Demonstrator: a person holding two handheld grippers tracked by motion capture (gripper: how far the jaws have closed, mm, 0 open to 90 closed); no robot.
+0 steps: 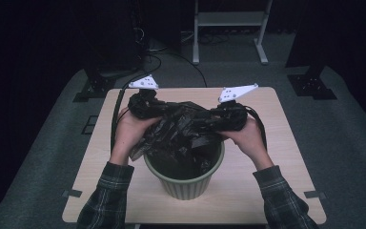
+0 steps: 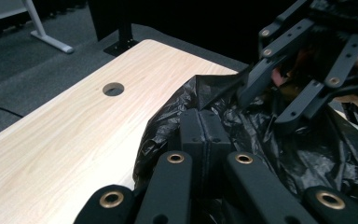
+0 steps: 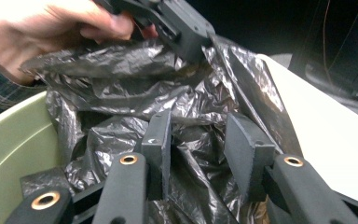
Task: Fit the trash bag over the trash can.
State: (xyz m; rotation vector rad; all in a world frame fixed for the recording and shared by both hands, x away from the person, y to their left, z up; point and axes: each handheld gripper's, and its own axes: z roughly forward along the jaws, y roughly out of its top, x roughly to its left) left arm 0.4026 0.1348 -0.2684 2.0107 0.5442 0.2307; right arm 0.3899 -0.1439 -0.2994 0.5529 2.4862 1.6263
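Note:
A crumpled black plastic bag (image 1: 181,129) hangs over the mouth of a green ribbed bin (image 1: 186,183) at the middle of the table. My left gripper (image 1: 145,106) is at the bag's far left side. In the left gripper view its jaws (image 2: 204,114) stand pressed together, with a fold of the bag (image 2: 214,88) pinched at their tips. My right gripper (image 1: 228,117) is at the bag's right side. In the right gripper view its jaws (image 3: 200,126) stand apart over the loose bag (image 3: 121,93), above the bin's green wall (image 3: 14,140).
The bin stands on a light wooden table (image 1: 267,181) with a round cable hole (image 2: 113,88) near its far edge. Beyond the table are a white frame's legs (image 1: 228,28), black stands (image 1: 93,83) and cables on grey carpet.

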